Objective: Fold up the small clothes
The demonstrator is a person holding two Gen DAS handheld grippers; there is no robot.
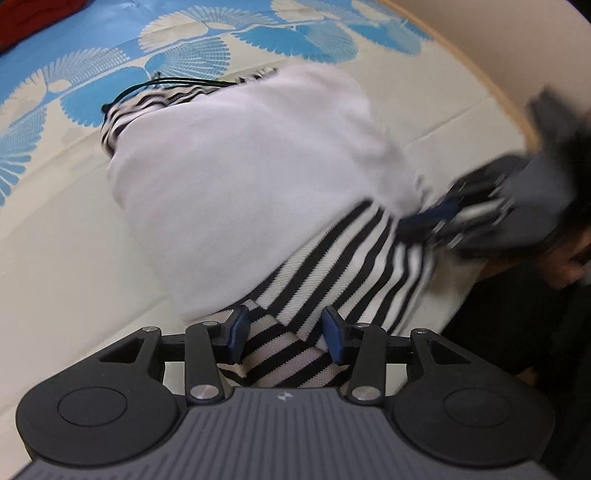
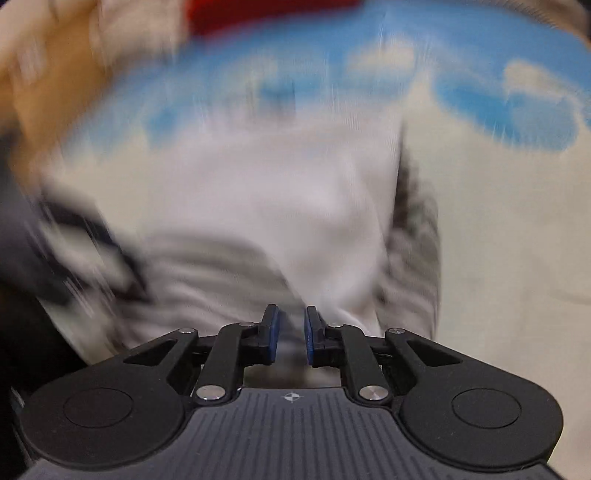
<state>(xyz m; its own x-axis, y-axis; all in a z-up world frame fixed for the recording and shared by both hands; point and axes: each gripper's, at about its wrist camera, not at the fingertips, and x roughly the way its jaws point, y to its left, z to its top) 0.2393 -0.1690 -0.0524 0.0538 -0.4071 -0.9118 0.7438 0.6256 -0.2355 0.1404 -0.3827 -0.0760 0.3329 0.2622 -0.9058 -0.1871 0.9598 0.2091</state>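
A small garment lies on the bed, its white side (image 1: pixel 240 177) up and black-and-white striped cloth (image 1: pixel 332 258) showing at the near and far edges. My left gripper (image 1: pixel 286 332) points down over the near striped edge. Its blue pads stand apart, with the striped cloth lying between them and not pinched. My right gripper (image 1: pixel 436 218) is a blur at the garment's right edge. In the right wrist view, which is badly smeared, the right gripper (image 2: pixel 291 332) has a narrow gap between its pads, and I see nothing clamped there. The white cloth (image 2: pixel 277 192) lies just beyond it.
The bed sheet (image 1: pixel 66 221) is cream with blue fan patterns toward the far side. A thin black cord (image 1: pixel 159 83) lies at the garment's far-left corner. A red item (image 1: pixel 33 18) sits at the far left. A wooden edge (image 1: pixel 476 74) runs along the right, with a person's hand (image 1: pixel 565 269) beside it.
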